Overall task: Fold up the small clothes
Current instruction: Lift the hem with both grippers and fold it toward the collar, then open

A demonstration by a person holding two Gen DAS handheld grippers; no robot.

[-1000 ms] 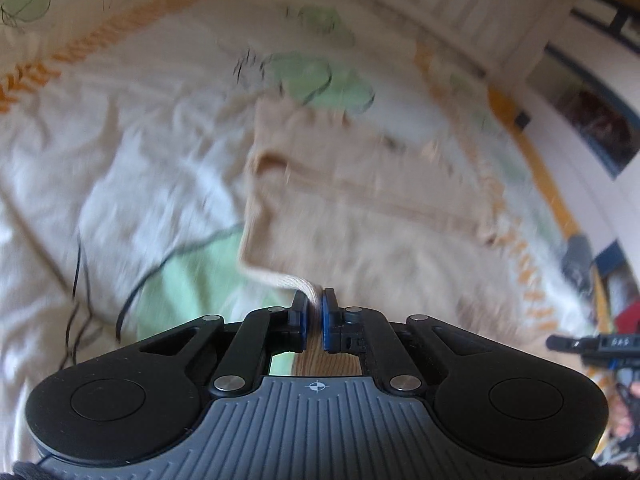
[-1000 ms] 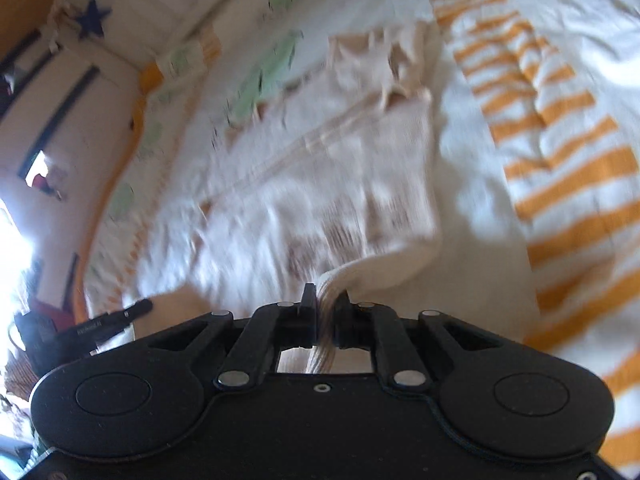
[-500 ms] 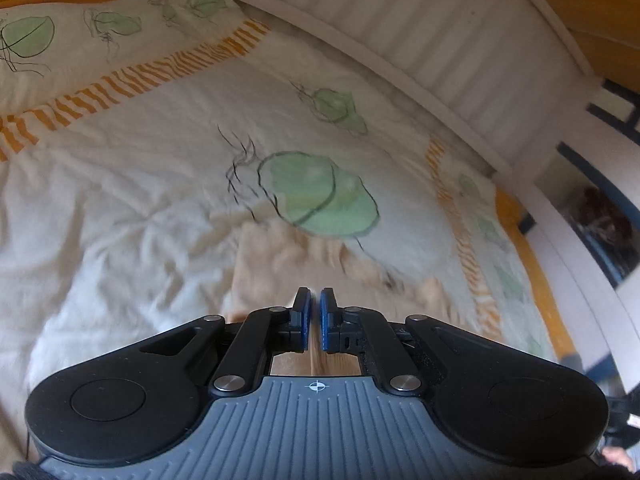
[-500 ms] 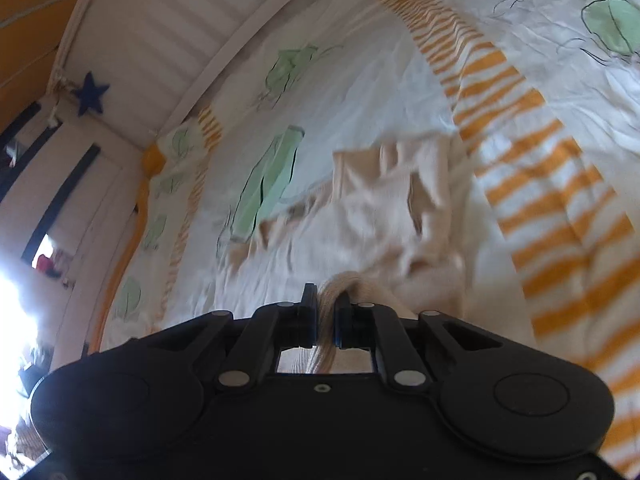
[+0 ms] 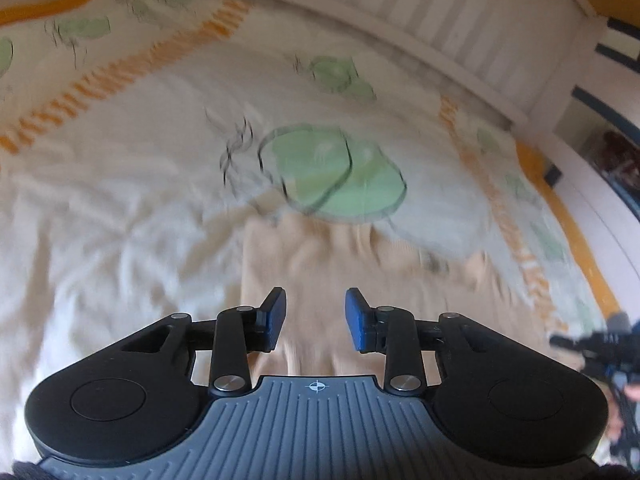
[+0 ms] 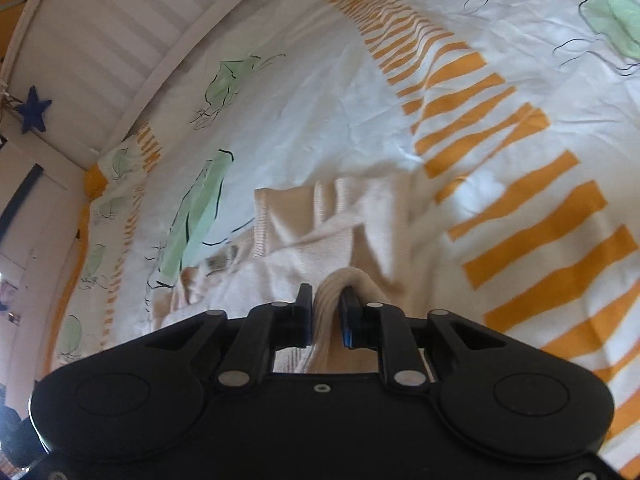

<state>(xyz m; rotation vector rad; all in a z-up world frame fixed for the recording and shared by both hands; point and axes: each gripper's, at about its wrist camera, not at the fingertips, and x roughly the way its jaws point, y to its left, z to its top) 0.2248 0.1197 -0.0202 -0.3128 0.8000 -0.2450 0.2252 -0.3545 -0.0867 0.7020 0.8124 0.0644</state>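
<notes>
Left gripper (image 5: 316, 314): jaws are seen opening, blue pads (image 5: 358, 316) well apart, nothing pinched; the beige garment (image 5: 320, 256) is seen lying flat below and beyond the gap, toward 12 o'clock. Right gripper (image 6: 325, 314): jaws opening too, but a ribbed fold of the garment (image 6: 336, 220) is still seen bunched between the pads, touching both. In the right view the garment is spread from the fingertips out toward 11 o'clock, crumpled at 9 o'clock. It is laid on the bedsheet (image 6: 320, 112), printed with green leaves and orange stripes. A white slatted bed rail (image 5: 460, 28) is seen farthest, at 12–1 o'clock. The left view is blurred.
</notes>
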